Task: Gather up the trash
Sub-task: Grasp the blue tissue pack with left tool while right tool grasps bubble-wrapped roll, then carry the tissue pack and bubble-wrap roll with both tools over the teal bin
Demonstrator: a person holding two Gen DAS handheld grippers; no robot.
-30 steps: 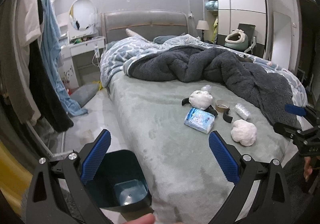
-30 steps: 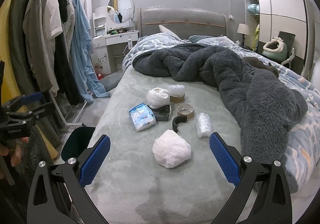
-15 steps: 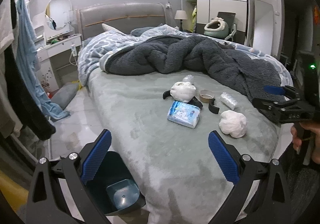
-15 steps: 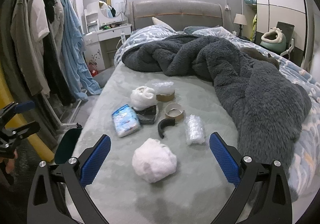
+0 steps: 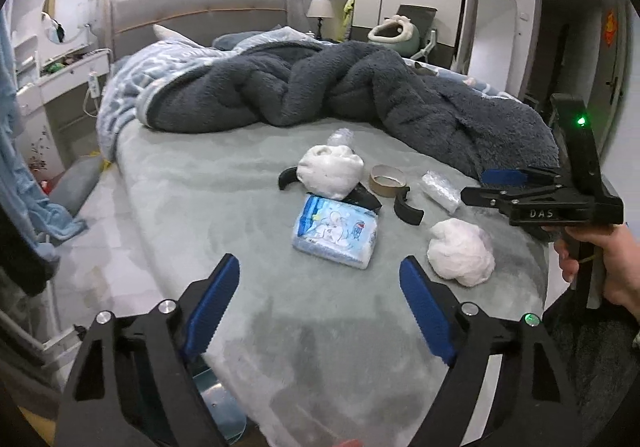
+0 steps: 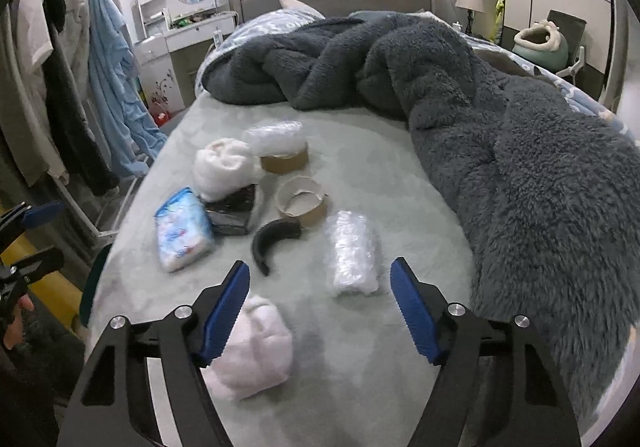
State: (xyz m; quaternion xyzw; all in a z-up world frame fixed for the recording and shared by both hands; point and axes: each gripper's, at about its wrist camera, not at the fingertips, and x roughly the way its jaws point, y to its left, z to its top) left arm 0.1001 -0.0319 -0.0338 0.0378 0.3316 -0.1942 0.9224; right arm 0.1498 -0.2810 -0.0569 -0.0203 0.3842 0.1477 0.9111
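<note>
The left gripper hangs above the near edge of the grey-green bed, its 2 blue-padded jaws closing with nothing between them, and the blue tissue pack lies just ahead of it. The right gripper hangs over the same bed with jaws likewise closing and empty; its left pad sits above a white wad, and a bubble-wrap roll lies just beyond the gap. The remaining trash, a second white wad, 2 tape rings and a curved black piece, lies clustered mid-bed beside the dark blanket, while a teal bin stands on the floor below the left gripper.
</note>
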